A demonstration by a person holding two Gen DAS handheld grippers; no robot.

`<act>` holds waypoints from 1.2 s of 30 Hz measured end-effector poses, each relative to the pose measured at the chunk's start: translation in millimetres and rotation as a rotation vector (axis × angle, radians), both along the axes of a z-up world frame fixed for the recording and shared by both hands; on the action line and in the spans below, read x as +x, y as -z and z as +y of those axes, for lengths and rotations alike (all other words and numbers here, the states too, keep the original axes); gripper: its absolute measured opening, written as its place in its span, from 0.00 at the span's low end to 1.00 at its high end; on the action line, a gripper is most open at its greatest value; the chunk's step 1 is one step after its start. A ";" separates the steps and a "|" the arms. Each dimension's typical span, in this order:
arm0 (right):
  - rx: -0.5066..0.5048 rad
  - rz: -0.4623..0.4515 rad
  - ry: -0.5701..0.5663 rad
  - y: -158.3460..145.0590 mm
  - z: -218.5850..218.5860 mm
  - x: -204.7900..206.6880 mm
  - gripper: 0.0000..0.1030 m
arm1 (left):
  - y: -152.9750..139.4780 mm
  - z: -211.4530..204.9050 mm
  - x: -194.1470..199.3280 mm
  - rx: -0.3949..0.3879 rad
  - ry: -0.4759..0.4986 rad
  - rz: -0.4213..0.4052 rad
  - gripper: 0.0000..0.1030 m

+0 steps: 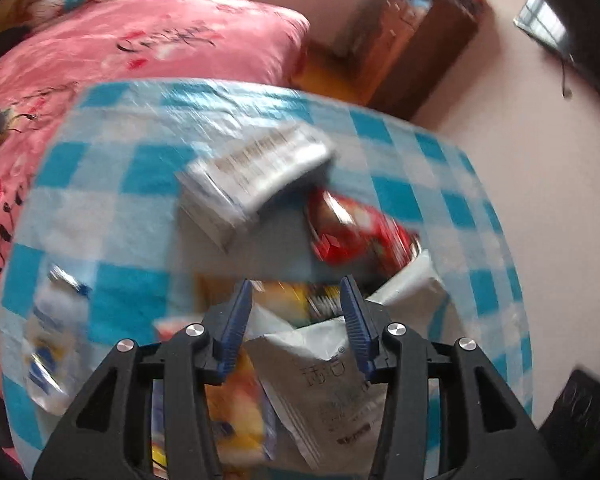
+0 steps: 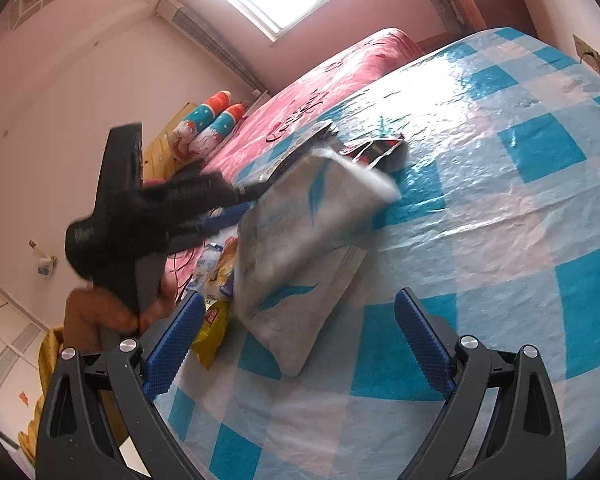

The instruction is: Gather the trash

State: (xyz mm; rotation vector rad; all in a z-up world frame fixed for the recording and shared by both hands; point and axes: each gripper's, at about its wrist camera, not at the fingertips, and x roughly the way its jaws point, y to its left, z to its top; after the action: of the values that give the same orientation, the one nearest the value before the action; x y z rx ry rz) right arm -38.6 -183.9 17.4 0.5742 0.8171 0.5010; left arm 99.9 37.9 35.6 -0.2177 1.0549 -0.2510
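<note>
My left tool point(image 1: 296, 300) grips a silver pouch point(image 1: 332, 380); only the right wrist view shows my right tool point(image 2: 296, 344) wide open, empty, above the checkered bench point(image 2: 500, 240).

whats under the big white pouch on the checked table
The white pouch lies tilted over a yellow wrapper and a blue-and-white packet at its left edge. Whatever else lies beneath is covered.

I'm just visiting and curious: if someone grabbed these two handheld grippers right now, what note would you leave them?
Left gripper: shut on the silver pouch, over the checked tablecloth.
Right gripper: open, empty.
Still lying on the cloth: white box, red wrapper, yellow packet, clear blue-and-white wrapper.
Done: one pouch gripped.
Left: collect the rest; no bin is in view.
</note>
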 end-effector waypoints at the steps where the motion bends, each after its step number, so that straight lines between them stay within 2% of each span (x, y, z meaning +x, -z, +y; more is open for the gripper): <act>1: -0.001 0.002 0.006 0.1 -2.6 0.5 0.92 | 0.9 -6.5 -7.3 0.009 0.017 -0.001 0.46; 4: -0.009 0.035 0.041 3.1 -13.6 2.5 0.92 | 0.1 -21.6 -30.8 0.017 0.040 -0.007 0.46; 9: -0.002 0.056 0.068 4.7 -30.3 2.1 0.92 | -1.4 -28.6 -68.1 -0.018 0.065 -0.002 0.46; 14: -0.020 0.066 0.101 4.8 -40.1 -4.0 0.92 | -12.8 -14.6 -96.2 -0.020 0.037 -0.035 0.48; 16: -0.045 0.072 0.117 3.9 -38.2 -5.7 0.92 | -22.0 2.0 -106.0 0.015 -0.005 -0.067 0.53; 18: -0.081 0.077 0.130 2.7 -34.4 -10.9 0.92 | -26.9 22.4 -116.4 0.031 -0.060 -0.084 0.62; 21: -0.155 0.087 0.158 -2.0 -23.0 -17.1 0.92 | -25.9 58.5 -133.4 0.059 -0.180 -0.079 0.67; 24: -0.230 0.079 0.176 -6.3 -10.4 -23.9 0.92 | -17.8 82.9 -142.6 0.024 -0.251 -0.065 0.75; 28: -0.278 0.067 0.167 -6.2 2.7 -25.9 0.92 | -2.8 96.3 -140.3 0.043 -0.249 -0.043 0.75; 32: -0.240 0.057 0.140 -0.4 7.1 -16.9 0.92 | 6.6 94.6 -134.8 -0.017 -0.212 -0.040 0.75; 36: -0.184 0.028 0.083 -0.8 11.0 -5.8 0.92 | 12.3 77.2 -129.3 0.088 -0.123 -0.080 0.78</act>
State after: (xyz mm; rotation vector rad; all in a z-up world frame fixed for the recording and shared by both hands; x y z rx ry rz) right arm -44.3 -172.9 18.2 0.4439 0.8525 0.3384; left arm -29.4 115.1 23.3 -0.1910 0.9675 -0.1007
